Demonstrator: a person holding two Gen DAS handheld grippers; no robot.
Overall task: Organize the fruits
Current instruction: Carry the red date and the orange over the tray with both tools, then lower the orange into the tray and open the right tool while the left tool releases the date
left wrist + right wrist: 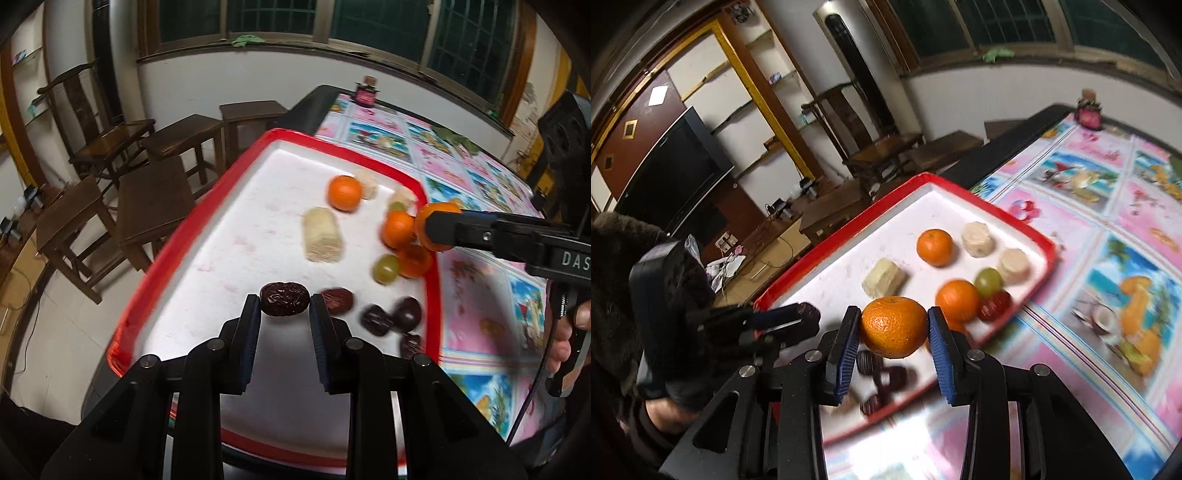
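1. Fruits are sitting mostly on the red-rimmed tray (236, 177); two are being carried above it by the grippers.
2. Left gripper (285, 302) is clamping a wrinkled dried date (284, 299) end to end between its pads, lifted off the tray floor.
3. Right gripper (893, 325) is squeezing a mandarin (894, 326) across its widest part, hovering near the tray's table-side edge (same fruit is showing in the left view at (437, 229)).
4. Judgement: like is being grouped with like. More dates (391, 317) are clustering in the near corner, so the held date is probably heading there; two more mandarins (956, 300) are lying right under the held one, likely its destination.
5. Loose items are waiting elsewhere: a lone mandarin (934, 247), a green grape (988, 282), a red grape (995, 304) and pale cylindrical pieces (977, 239) (can't tell what they are).
6. Pinching the mandarin at its equator is keeping it from rolling out; the date is small, so the grip is looking marginal.
7. Tray is resting on a table covered with a pink printed cloth (1108, 229), overhanging or sitting flush with the table edge (can't tell which).
8. Room: wooden stools (155, 206) and chair standing beside the table, TV (672, 173) and shelving along the wall, dark barred windows behind.
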